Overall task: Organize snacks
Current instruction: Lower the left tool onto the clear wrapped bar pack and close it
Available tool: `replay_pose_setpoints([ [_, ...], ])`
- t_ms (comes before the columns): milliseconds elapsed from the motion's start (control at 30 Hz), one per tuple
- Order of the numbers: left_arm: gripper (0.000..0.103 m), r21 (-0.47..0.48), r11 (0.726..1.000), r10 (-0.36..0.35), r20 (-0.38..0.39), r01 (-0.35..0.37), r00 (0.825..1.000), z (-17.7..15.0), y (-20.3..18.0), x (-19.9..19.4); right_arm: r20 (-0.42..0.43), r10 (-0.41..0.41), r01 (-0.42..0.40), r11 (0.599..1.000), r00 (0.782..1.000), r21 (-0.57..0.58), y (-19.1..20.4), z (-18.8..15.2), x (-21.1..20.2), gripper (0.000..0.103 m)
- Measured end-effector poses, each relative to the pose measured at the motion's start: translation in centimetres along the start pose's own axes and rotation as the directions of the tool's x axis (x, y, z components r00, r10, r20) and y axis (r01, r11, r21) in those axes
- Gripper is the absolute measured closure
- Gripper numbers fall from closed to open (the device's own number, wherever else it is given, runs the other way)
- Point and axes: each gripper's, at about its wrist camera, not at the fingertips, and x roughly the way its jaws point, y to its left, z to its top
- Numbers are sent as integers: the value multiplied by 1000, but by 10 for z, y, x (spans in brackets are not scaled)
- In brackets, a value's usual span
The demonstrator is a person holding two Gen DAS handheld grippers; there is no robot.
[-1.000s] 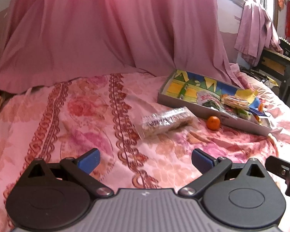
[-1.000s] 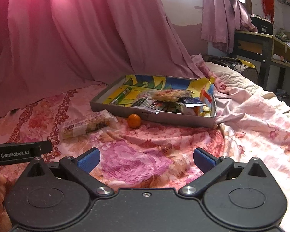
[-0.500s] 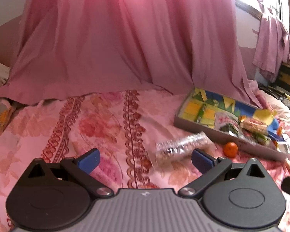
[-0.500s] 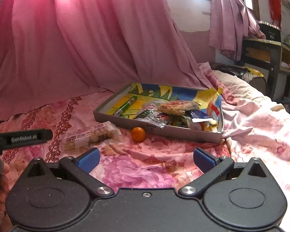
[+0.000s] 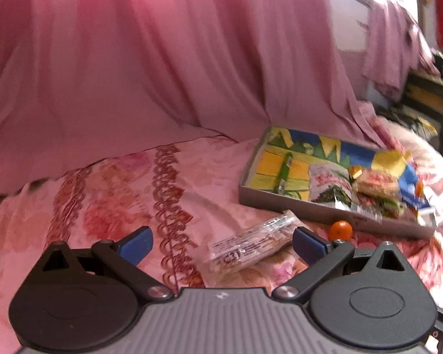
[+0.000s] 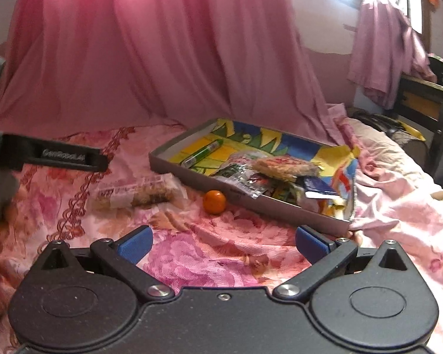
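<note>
A clear-wrapped snack bar (image 5: 252,243) lies on the pink floral bedspread; it also shows in the right wrist view (image 6: 136,194). A small orange (image 5: 340,230) sits beside it, against the grey tray's front wall (image 5: 280,203); the orange also shows in the right wrist view (image 6: 214,202). The tray (image 6: 177,166) holds several snack packets and a green tube (image 6: 202,153). My left gripper (image 5: 221,244) is open, just short of the snack bar. My right gripper (image 6: 223,244) is open and empty, short of the orange.
A pink curtain (image 5: 162,59) hangs behind the bed. A dark desk (image 6: 428,100) with draped cloth stands at the right. The left gripper's body (image 6: 53,155) juts in at the left of the right wrist view.
Both grippers have moved forward toward the snack bar, orange and tray, which now look larger and nearer. Both stay open.
</note>
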Motion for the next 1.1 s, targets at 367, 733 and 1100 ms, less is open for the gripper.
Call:
replay_pose_setpoints([
  [367,0,59,998,-3,-55,6,998,-10,-6,39,-11,19,-19,998,1000,57,-10,-3,31,1],
  [733,0,186,982,-15,-54,25,998,-10,-12,60,-14,63,-62,996,998,71,-10,-3,75,1],
  [1100,0,462,885,-29,-70,58,997,-20,-43,74,-33,63,-56,981,997,188,-38,0,105,4],
])
